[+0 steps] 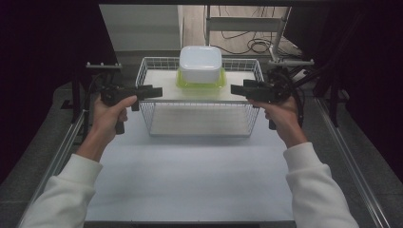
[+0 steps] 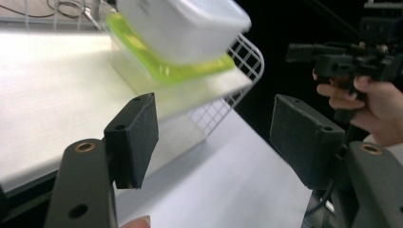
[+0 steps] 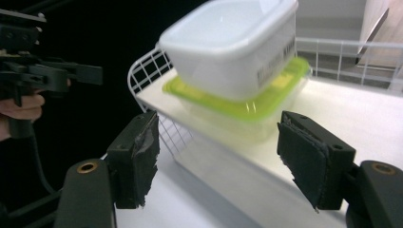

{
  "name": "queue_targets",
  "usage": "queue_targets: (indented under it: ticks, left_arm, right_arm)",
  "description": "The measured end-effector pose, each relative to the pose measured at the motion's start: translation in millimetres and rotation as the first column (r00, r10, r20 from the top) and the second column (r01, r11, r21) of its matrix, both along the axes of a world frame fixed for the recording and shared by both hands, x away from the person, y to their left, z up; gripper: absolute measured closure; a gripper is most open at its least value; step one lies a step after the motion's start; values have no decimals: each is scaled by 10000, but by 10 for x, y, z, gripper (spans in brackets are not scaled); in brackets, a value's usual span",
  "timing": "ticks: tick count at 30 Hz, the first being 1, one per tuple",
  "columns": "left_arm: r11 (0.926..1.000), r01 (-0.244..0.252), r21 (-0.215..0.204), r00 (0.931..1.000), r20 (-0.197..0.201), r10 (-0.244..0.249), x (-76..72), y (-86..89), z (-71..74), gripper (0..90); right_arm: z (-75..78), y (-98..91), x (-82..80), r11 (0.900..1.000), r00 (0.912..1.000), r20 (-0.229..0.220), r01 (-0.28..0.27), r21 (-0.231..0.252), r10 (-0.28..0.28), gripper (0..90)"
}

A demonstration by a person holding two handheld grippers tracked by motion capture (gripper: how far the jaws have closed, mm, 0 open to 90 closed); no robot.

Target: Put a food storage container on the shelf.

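Left gripper (image 1: 153,91): jaws stand wide with nothing between them, held level at the left edge of the wire basket (image 1: 147,121).
Right gripper (image 1: 238,89): jaws also wide and empty, level at the basket's right edge, facing the left one.
Where the boxes are: a white container (image 1: 200,62) sits upside down on a clear box with a green lid (image 1: 200,83), both on a white board at the far end of the basket, which stands on the desk (image 1: 190,175).
Risk, stack: I judge the white container could slide off the green lid if either gripper nudges it from one side alone.
Risk, basket: a jaw may catch the wire rim on the way in and drag the basket.
Risk, grip: smooth plastic walls could slip between the pads.
Writing: a printed label (image 3: 274,66) with a barcode on the white container's side; too blurred to read.
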State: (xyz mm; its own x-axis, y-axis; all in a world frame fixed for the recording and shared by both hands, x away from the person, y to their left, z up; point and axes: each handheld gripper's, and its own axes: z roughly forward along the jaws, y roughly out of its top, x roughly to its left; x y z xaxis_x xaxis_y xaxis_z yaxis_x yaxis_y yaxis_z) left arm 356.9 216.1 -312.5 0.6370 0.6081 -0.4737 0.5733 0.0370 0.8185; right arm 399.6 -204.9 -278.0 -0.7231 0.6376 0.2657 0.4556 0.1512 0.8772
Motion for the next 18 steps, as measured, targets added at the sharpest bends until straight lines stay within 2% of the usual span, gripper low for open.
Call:
queue_targets:
  ticks: [3, 7, 11, 13, 18]
  left_arm:
    - [9994, 18, 353, 9999, 104, -22, -149, -16, -138, 323]
    - [9981, 26, 616, 10000, 33, -28, -320, 12, -381, 321]
    - [9957, -21, 926, 9994, -332, 52, -462, 44, -647, 321]
    - [9949, -15, 1009, 9989, -472, 63, -533, 49, -776, 321]
    - [9914, 8, 1312, 9963, -857, 105, -670, 12, -1111, 317]
  right_arm:
    - [-127, -66, -129, 9998, 9999, 79, -135, -116, 136, 296]
    - [-337, -154, -312, 9996, 9996, 19, -272, -71, 272, 295]
    - [-558, -243, -516, 9990, 9990, -65, -447, -16, 447, 294]
    - [-697, -278, -614, 9987, 9990, -70, -433, -257, 432, 293]
    - [-1053, -349, -800, 9972, 9984, -435, -375, -640, 348, 291]
